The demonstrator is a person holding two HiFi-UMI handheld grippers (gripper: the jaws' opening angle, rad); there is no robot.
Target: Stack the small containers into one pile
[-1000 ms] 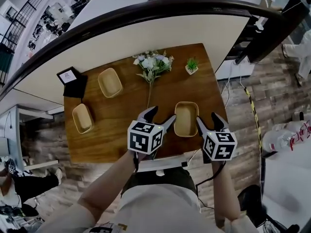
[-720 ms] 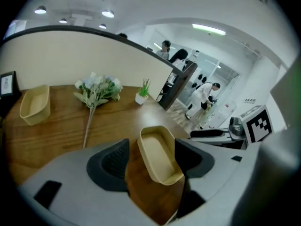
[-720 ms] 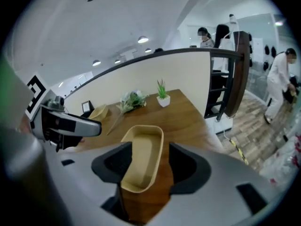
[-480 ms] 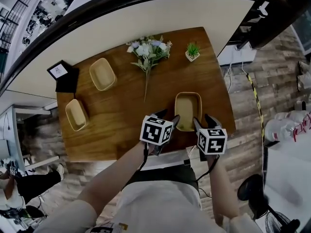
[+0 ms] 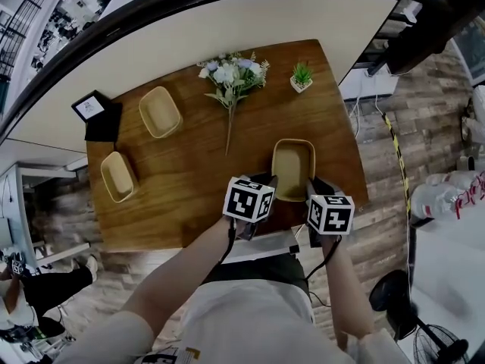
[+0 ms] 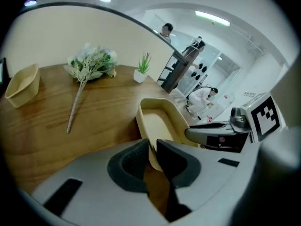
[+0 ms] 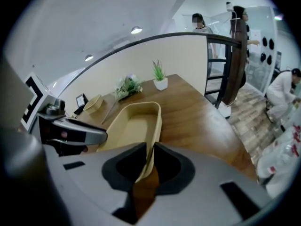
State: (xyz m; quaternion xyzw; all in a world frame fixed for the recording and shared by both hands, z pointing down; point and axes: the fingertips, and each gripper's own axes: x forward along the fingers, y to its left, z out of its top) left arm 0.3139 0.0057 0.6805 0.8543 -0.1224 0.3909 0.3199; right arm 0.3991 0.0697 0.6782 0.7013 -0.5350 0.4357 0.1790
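Note:
Three tan containers sit on the wooden table. The near container lies at the front right, and both grippers hold it. My left gripper has just been closing and now pinches its left wall near the front corner. My right gripper has likewise just been closing and pinches the right wall. A second container rests at the back left. The third container lies at the left edge.
Artificial flowers with a long stem lie at the back middle. A small potted plant stands at the back right and a black picture frame at the back left corner. A curved railing runs behind the table, and its front edge is close under the grippers.
Both grippers have come down from above the table to the near container. Their jaws went from wide apart to closed on its two long side walls.

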